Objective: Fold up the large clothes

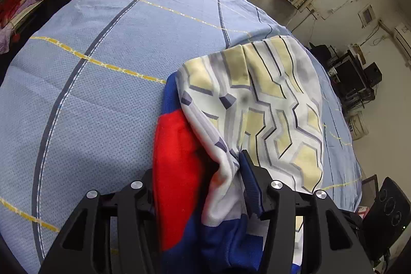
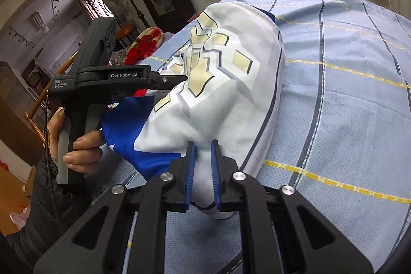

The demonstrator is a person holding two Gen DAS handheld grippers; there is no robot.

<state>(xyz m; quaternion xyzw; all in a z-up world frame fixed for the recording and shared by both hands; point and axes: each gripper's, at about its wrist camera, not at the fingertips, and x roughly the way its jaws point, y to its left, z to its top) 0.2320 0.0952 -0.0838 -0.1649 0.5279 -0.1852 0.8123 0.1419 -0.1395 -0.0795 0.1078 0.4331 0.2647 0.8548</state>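
Both jaws are nearly closed, each pinching a fold of the garment [image 2: 226, 84]. We see our right gripper [image 2: 203, 153] clamping its white near edge and our left gripper [image 1: 205, 171] bunching red, blue and patterned fabric. It drapes between them over the blue checked bedsheet [image 1: 97, 48].

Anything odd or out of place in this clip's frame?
Nothing stands out. Both grippers, left gripper and right gripper, pinch the patterned garment above the blue bedsheet. It hangs bunched, as expected mid-fold. No tears or spills show.
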